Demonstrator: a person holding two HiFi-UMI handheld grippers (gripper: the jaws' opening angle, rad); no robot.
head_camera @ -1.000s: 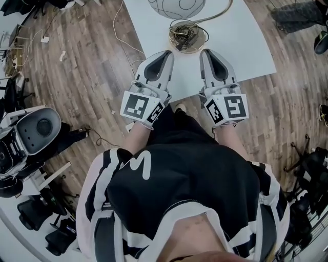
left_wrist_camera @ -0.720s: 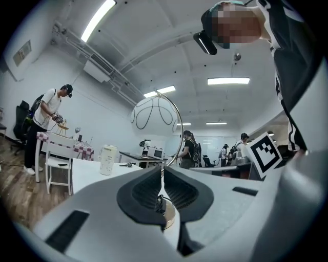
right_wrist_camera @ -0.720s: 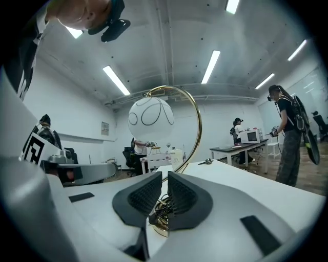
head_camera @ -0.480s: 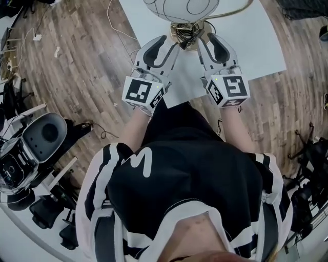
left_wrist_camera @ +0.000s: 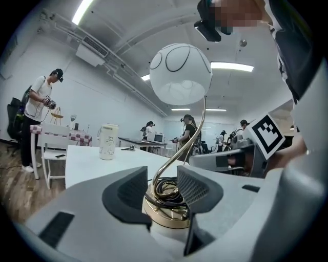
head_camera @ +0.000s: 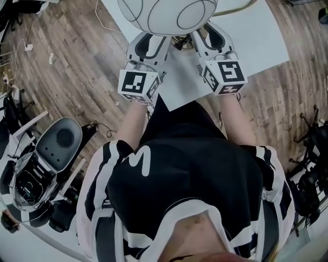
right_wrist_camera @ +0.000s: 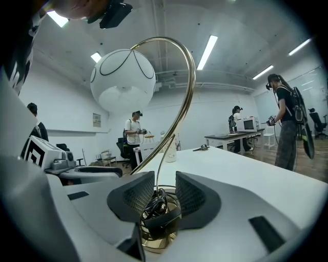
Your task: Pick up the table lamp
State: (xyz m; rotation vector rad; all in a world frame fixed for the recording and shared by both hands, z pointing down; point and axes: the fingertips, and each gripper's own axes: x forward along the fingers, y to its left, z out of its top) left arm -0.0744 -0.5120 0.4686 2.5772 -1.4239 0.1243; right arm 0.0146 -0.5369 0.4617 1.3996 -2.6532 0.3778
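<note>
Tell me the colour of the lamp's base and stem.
Shiny gold, both lamp base and stem; the right gripper view shows it best.

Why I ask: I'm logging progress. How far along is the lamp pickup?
Done: left gripper and right gripper are at the base. In hand: both jaws have just been opening, with the base between them, not pressed. Remaining: close, then lift the lamp off the table.
</note>
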